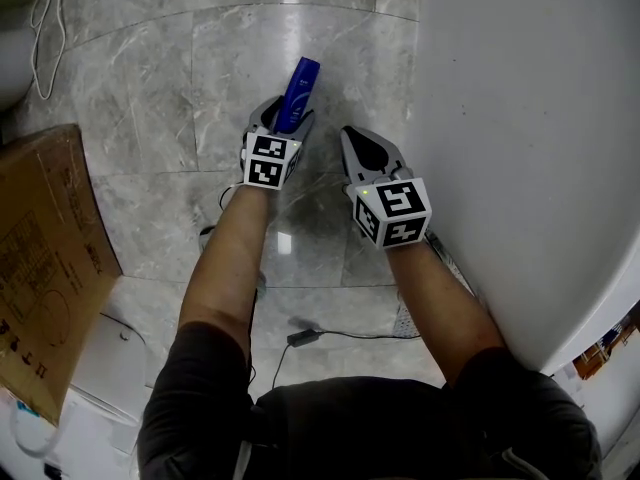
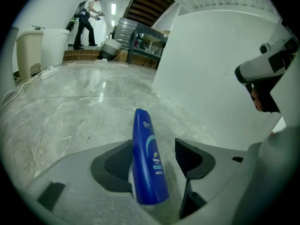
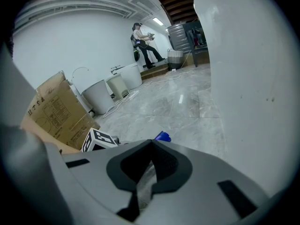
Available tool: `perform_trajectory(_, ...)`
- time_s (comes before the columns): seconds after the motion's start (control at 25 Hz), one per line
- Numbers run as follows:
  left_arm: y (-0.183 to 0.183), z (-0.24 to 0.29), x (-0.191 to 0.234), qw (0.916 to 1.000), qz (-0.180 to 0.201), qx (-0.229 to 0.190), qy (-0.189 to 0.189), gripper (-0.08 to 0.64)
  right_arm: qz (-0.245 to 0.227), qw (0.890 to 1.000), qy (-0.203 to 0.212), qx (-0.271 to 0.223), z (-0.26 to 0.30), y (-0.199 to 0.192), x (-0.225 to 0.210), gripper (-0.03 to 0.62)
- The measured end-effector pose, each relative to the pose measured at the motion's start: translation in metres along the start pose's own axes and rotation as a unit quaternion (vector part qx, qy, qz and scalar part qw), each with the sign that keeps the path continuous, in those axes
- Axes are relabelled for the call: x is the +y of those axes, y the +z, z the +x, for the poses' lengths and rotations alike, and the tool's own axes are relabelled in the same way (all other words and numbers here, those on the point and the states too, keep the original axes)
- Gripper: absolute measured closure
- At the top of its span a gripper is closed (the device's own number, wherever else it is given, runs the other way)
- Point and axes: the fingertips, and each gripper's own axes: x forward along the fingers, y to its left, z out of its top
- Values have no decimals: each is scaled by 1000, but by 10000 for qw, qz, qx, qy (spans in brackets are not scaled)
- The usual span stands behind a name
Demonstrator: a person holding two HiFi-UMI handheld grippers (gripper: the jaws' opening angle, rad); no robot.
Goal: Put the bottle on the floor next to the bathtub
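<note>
A blue bottle (image 1: 298,95) lies lengthwise between the fingers of my left gripper (image 1: 285,118), just left of the white bathtub (image 1: 520,118). In the left gripper view the bottle (image 2: 147,163) leans on the left pad, with a clear gap to the right pad. The left gripper (image 2: 153,144) is open. I cannot tell whether the bottle's far end rests on the marble floor (image 1: 200,58). My right gripper (image 1: 362,140) hovers beside the tub wall. In its own view its jaws meet, so the right gripper (image 3: 151,142) is shut on nothing. The bottle's tip (image 3: 162,136) peeks over it.
A cardboard box (image 1: 40,258) leans at the left. Cables (image 1: 45,18) trail at the far left and a cord (image 1: 310,336) lies near the feet. White bins (image 3: 101,95) stand by the wall. A person (image 2: 89,18) works far off.
</note>
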Motion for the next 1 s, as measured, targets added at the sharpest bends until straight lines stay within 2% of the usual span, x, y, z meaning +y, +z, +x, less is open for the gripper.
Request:
perform_trajectory(0.16,20,-31,7,9996,135,-86,211,288,121,9999,-10,29,-8,5,9,600)
perform_trajectory(0.28,44,-70,2,9993,136,-192,281,293,16,9999,-66,83,-29,19,20,600)
perform_trajectory(0.44,80,-144,-16,9986,192,-335,352,386,-113,9999,-115,49,-76,61,40,600)
perform_trajectory(0.52,102,-186,-28,9980,68,-482,392,437,-178,9998,-109,-11,-105,88,52,600)
perform_trajectory(0.64,149,-247,-45,9955,-144,-824,452,489,-517,9986,32,-105,-146,132,73,600)
perform_trajectory(0.76,202,-309,-66,9925,-136,-1106,500,529,-914,9957,129,-82,-198,169,93,600)
perform_trajectory(1.0,316,-447,-122,9840,-153,-1711,478,555,-973,9944,244,-334,-308,251,136,600)
